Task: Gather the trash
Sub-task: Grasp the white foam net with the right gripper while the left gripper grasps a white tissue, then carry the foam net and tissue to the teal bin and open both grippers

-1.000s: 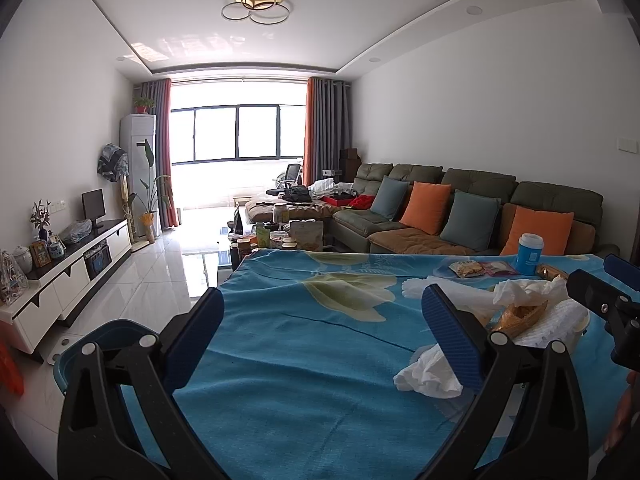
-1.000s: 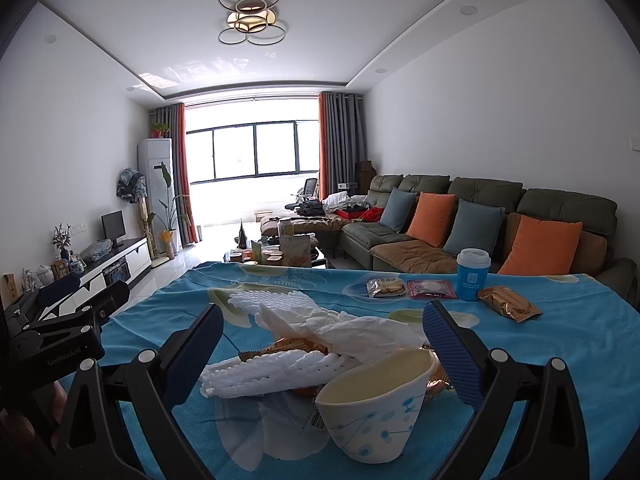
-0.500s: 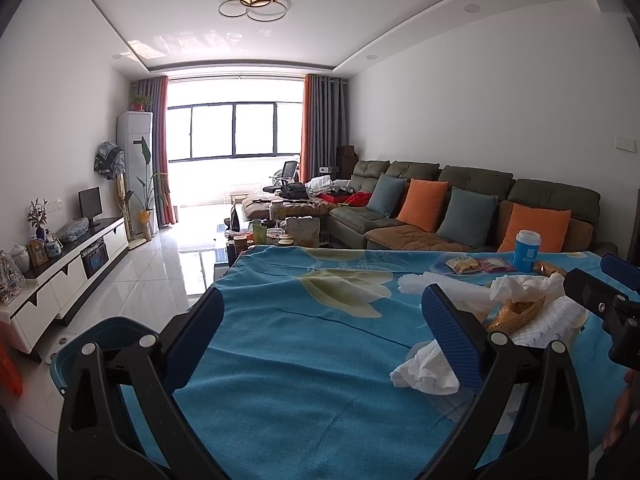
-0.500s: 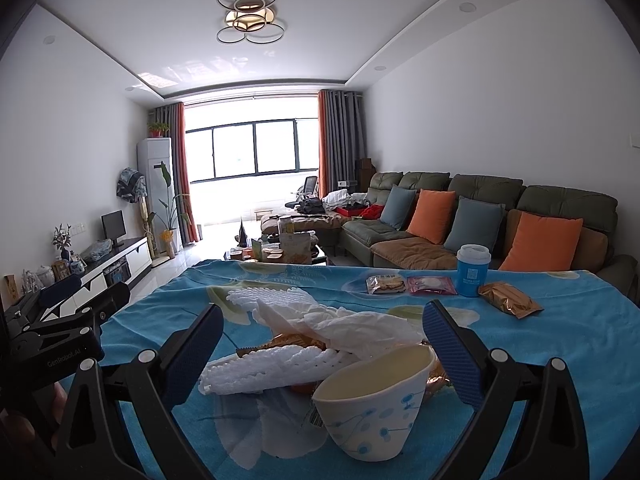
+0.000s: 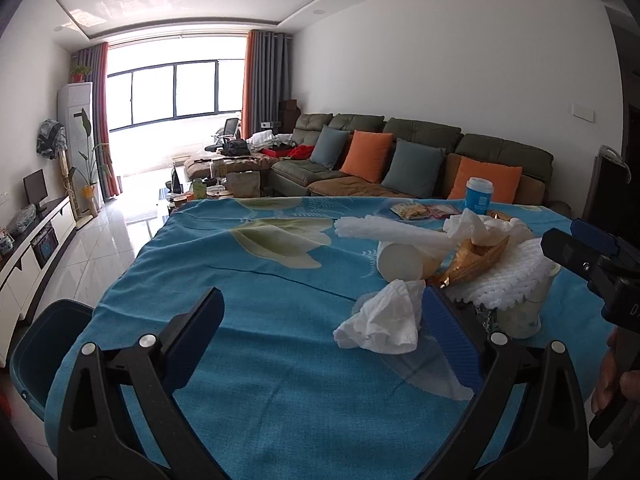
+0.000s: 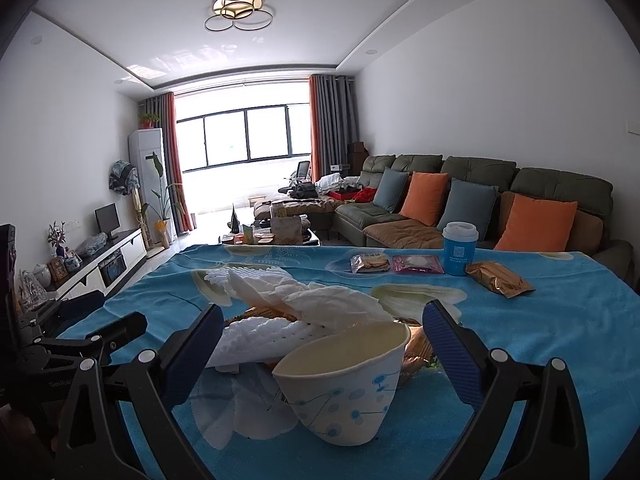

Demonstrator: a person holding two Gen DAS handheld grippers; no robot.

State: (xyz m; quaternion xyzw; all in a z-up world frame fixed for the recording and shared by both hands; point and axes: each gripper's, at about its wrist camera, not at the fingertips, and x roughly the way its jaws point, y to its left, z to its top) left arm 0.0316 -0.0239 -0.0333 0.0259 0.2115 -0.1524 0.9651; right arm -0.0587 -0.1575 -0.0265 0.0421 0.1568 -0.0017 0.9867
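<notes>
A trash pile lies on the blue tablecloth (image 5: 248, 320): a crumpled white tissue (image 5: 380, 320), a tipped white paper cup (image 5: 400, 262), white foam netting (image 5: 516, 276) and a gold wrapper (image 5: 476, 260). My left gripper (image 5: 324, 338) is open above the cloth, its right finger beside the tissue. In the right wrist view, my right gripper (image 6: 324, 346) is open, with a white paper cup with blue dots (image 6: 344, 380) between its fingers, not gripped. Foam netting (image 6: 260, 332) and tissues (image 6: 320, 300) lie behind the cup. The right gripper also shows in the left wrist view (image 5: 592, 260).
A dark blue bin (image 5: 44, 344) stands on the floor at the table's left corner. A blue lidded cup (image 6: 459, 248), snack packets (image 6: 370, 262) and a gold packet (image 6: 498, 278) lie at the table's far side. A sofa (image 6: 480, 200) stands behind.
My left gripper has tilted down and moved right, closer to the tissue and the pile. My right gripper has barely moved; the dotted cup stays between its fingers.
</notes>
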